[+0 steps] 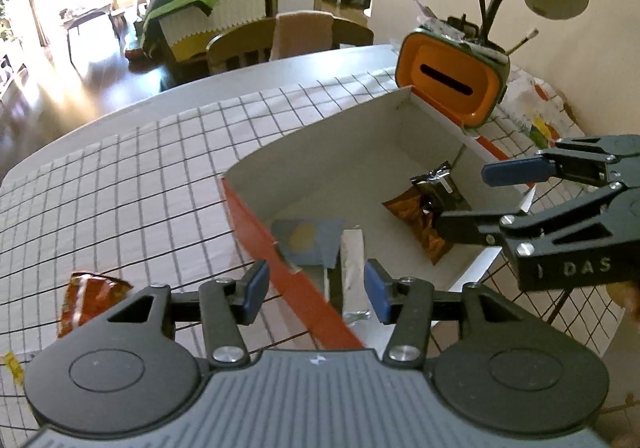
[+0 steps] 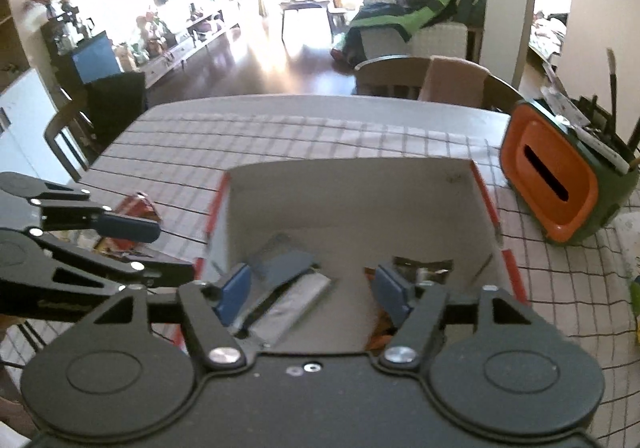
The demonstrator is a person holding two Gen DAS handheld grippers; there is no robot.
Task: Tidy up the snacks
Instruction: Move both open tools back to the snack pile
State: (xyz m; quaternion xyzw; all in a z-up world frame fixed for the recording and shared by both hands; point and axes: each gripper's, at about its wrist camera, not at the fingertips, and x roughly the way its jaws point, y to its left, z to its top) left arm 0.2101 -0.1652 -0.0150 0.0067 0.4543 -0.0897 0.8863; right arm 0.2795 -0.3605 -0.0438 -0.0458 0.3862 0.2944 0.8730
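Left wrist view: left gripper [image 1: 316, 290] released, nothing between pads, poised over near orange edge of white box [image 1: 320, 151]. Blue packet [image 1: 308, 244], silver packet [image 1: 352, 268], brown foil packet [image 1: 424, 215] lay inside box. Red-brown packet [image 1: 88, 300] lay on checked worktop [image 1: 140, 167], outside box.

Right wrist view: right gripper [image 2: 312, 294] released, empty, above box [image 2: 348, 191]. Left gripper [image 2: 168, 248] beside box, jaws apart.
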